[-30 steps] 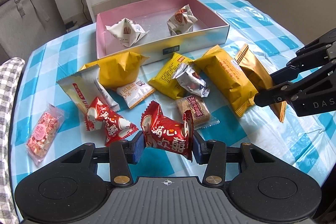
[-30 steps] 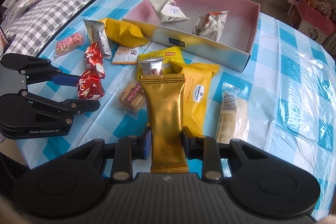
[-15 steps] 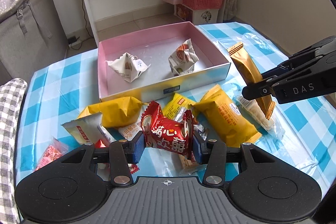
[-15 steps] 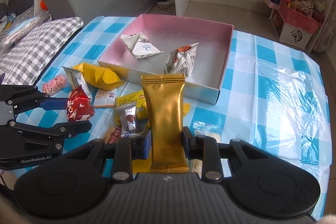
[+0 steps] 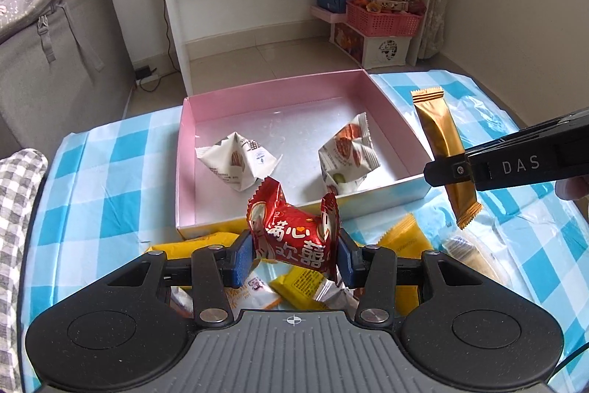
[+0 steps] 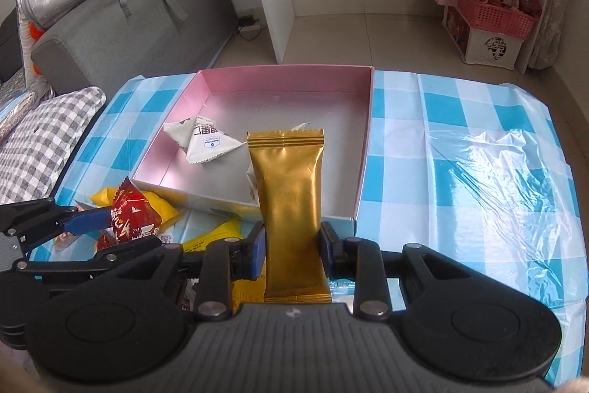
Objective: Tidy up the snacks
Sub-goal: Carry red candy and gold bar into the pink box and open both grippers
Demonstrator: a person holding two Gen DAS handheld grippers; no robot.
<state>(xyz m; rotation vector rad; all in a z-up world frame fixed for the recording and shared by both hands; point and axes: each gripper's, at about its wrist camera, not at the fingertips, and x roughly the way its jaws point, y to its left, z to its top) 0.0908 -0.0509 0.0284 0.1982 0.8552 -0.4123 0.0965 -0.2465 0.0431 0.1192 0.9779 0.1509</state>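
The left hand-held gripper [image 5: 294, 251] is clenched on a red snack packet [image 5: 294, 232], its blue pads pressing the packet's two sides, and holds it in the air just short of the near wall of the pink box [image 5: 191, 220]. The right hand-held gripper [image 6: 291, 245] grasps a gold snack bar [image 6: 289, 205] upright by its lower half, off the surface [image 6: 460, 172], by the box's near right corner. Inside the box lie two white triangular snack packets [image 5: 239, 164], one toward the left wall, the other [image 5: 348, 157] toward the right wall. More yellow snack packets [image 5: 399, 234] lie loose on the blue-checked surface along the box's near side, partly hidden behind the left hand-held gripper.
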